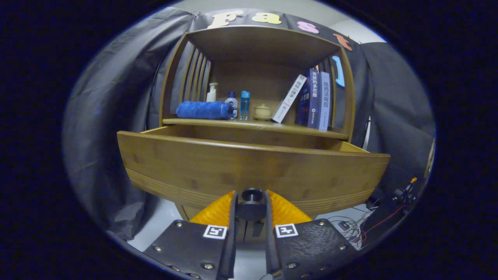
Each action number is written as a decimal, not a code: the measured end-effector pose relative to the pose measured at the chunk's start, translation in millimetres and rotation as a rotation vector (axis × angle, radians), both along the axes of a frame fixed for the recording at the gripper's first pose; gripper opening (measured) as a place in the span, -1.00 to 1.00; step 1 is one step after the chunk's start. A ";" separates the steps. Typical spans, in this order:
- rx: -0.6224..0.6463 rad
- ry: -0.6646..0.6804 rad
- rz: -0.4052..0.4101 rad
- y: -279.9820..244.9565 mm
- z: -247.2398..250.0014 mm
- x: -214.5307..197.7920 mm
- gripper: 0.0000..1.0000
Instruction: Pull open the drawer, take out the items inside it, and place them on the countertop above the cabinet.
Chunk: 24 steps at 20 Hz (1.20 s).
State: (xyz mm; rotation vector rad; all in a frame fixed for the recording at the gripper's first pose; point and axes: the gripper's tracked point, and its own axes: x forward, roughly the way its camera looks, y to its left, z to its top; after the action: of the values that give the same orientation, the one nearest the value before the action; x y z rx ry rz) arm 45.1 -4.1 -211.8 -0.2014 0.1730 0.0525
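Clearly the gripper (251, 204) is clenched on the dark round knob (251, 202) of the wide brown wooden drawer (249, 167), both fingers pressing its sides; drawer stands pulled out, contents hidden behind its front; on the wooden countertop (253, 125) above: rolled blue towel (204, 110), small bottles (237, 104), cream lidded jar (262, 111), leaning books (309, 100); loose cables (360, 227) on pale floor beside cabinet.

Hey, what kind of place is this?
Probably a staged recording booth with home furniture: black cloth wall, wooden cabinet with pulled-out drawer, loose cables on the floor. The tool grips the drawer's dark round knob.
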 end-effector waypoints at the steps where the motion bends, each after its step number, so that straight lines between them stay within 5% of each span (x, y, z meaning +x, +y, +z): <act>1: -0.017 -0.008 0.002 0.3 0.1 -0.1 -0.43; 14: 0.049 -0.021 0.011 -2.1 8.0 -44.4 -0.45; 16: 0.041 -0.103 0.011 -0.2 31.7 -64.4 -0.45; 17: 0.015 -0.143 0.032 6.0 48.4 -73.4 -0.77; 19: -0.065 -0.212 0.031 7.1 74.6 -91.7 -0.77; 20: -0.092 -0.236 0.027 8.1 86.2 -95.8 -0.75; 24: -0.109 -0.240 0.053 23.1 115.5 -91.7 0.09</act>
State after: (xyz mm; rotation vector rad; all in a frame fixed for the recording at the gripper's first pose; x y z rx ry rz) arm -46.5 19.0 -96.3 -0.3185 -0.0689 0.0710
